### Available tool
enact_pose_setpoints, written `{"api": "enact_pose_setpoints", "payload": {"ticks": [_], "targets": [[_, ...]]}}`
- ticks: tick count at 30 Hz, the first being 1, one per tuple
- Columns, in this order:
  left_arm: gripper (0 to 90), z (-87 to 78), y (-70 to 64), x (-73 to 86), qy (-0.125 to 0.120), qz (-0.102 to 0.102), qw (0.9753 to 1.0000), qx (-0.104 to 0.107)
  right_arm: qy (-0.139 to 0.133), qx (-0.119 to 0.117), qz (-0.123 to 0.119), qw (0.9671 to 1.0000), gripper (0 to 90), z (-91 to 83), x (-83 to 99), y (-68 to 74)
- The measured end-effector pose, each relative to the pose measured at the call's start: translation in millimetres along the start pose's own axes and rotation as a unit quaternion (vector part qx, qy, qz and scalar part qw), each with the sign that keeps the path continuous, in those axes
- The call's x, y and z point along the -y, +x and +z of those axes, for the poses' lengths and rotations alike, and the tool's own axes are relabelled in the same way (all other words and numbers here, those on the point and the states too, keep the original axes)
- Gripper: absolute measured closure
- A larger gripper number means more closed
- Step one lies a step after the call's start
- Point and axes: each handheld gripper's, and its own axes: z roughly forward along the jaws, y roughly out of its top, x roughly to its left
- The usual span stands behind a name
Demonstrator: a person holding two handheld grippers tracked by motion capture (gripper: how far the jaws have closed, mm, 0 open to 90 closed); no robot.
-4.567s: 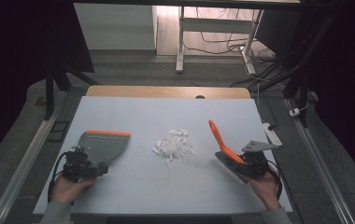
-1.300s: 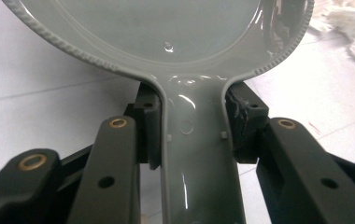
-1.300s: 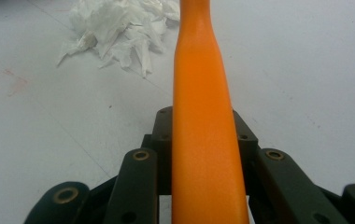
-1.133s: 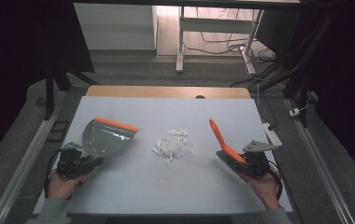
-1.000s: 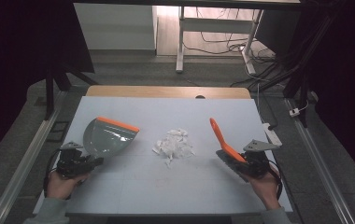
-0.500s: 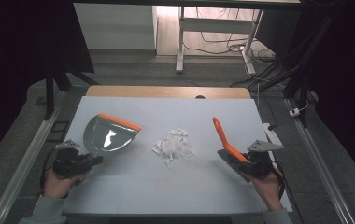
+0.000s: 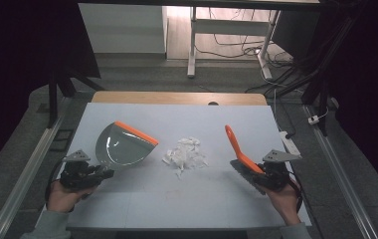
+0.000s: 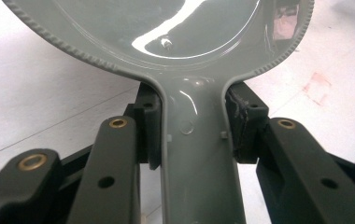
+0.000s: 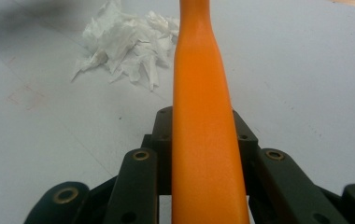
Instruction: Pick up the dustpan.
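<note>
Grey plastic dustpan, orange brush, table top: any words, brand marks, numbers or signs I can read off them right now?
None can be read.
Grey plastic dustpan with orange lip: small moulded bumps on its handle, no lettering.
Orange-handled brush: plain handle.
White table top: faint reddish smudges, not text.
Pile of torn white paper scraps: no print visible.

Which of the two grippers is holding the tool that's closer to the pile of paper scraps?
The left gripper: its grey dustpan has its orange lip just beside the paper scraps, while the brush in the right gripper stands farther off.
</note>
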Motion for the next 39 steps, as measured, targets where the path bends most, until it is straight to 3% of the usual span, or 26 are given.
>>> {"api": "enact_pose_setpoints", "payload": {"ticks": [7, 12, 20, 27, 39], "targets": [[61.4, -0.6, -3.7, -0.5, 0.001, 0.023, 0.9995, 0.022, 0.001, 0.001, -0.001, 1.0000, 70.7, 0.6, -0.6, 0.5], [61.4, -0.3, -8.6, -1.4, 0.006, 0.050, 0.9981, 0.036, 0.002, 0.000, -0.001, 1.0000, 70.7, 1.0, -0.7, 0.9], [61.4, -0.8, -15.8, -1.7, 0.026, 0.092, 0.9943, 0.047, -0.001, -0.004, -0.004, 1.0000, 70.8, 1.0, -1.2, 1.1], [61.5, -1.0, -18.6, -1.5, 0.036, 0.115, 0.9908, 0.062, 0.002, -0.005, -0.005, 1.0000, 70.7, 1.9, -1.3, 2.1], [61.4, 2.0, -27.6, -1.3, 0.059, 0.152, 0.9826, 0.089, 0.005, -0.007, -0.008, 0.9999, 70.8, 5.2, -2.6, 4.3]]}}
